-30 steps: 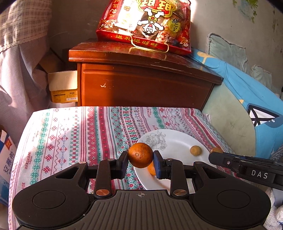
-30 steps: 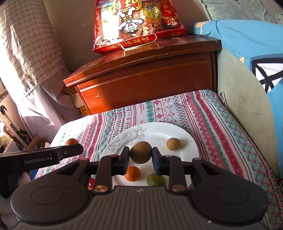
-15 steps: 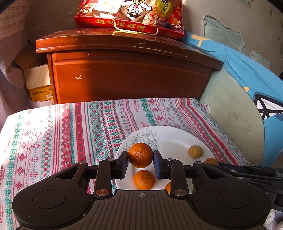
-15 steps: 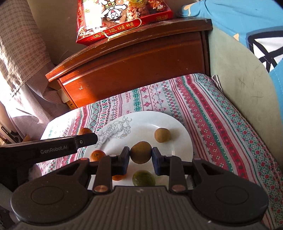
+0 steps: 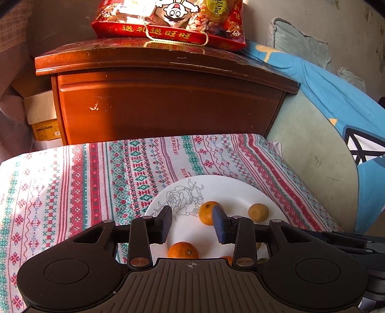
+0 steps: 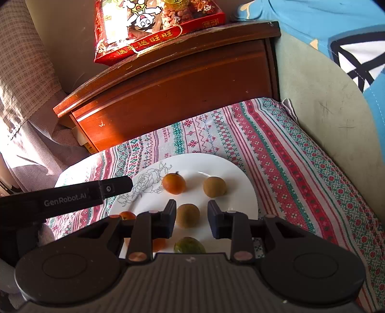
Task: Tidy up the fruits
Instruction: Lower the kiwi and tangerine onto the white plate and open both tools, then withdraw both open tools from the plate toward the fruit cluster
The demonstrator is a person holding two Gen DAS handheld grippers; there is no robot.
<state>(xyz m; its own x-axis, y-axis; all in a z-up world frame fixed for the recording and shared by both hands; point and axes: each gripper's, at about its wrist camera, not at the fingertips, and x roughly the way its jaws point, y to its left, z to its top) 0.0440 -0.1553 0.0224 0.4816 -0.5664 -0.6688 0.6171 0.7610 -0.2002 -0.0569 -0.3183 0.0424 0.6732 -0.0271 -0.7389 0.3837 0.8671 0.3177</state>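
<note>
A white plate with a rose drawing lies on the patterned cloth; it also shows in the right wrist view. My left gripper is open and empty above the plate; an orange rests on the plate just past its right finger, another orange lies nearer. My right gripper is open; a brown fruit sits on the plate between its fingers, untouched. On the plate there are also an orange, a second brown fruit and a green fruit.
A striped embroidered cloth covers the table. A wooden cabinet stands behind it with a red snack bag on top. A green and blue cushion is at the right. The left gripper's finger reaches in from the left.
Both grippers have opened. The orange dropped from my left gripper onto the plate. The brown fruit left my right gripper and rests on the plate.
</note>
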